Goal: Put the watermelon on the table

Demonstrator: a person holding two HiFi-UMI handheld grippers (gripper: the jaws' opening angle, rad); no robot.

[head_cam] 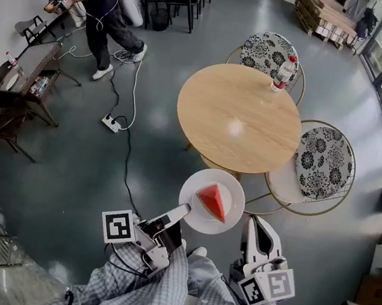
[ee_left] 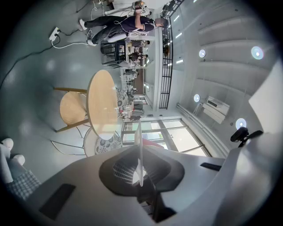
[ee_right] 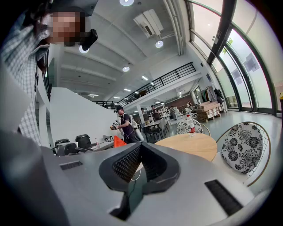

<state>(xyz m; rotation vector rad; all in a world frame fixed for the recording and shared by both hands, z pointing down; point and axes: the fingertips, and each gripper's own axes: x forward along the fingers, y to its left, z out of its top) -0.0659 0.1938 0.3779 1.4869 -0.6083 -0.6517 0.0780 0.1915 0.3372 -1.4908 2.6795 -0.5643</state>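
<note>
— Left gripper?
— My left gripper (head_cam: 181,214) is clamped on the near rim of the plate (head_cam: 201,181). The watermelon (head_cam: 212,201) wedge sits on the plate, just beyond my jaws.
— And the right?
— My right gripper (head_cam: 259,228) is just beside the plate, jaws apart, nothing between them.
— Room ahead?
— The table (head_cam: 238,116) begins just past the plate. It is bare but for a bottle (head_cam: 284,72) at its far edge, with a chair (head_cam: 323,163) on its right.

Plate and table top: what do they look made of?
Plate: white, smooth, thin rim with a soft sheen. Ceramic or melamine; the look doesn't settle which.
Table top: light wood or wood veneer, satin finish. It has an even tan colour with a dull glare patch near the centre.
</note>
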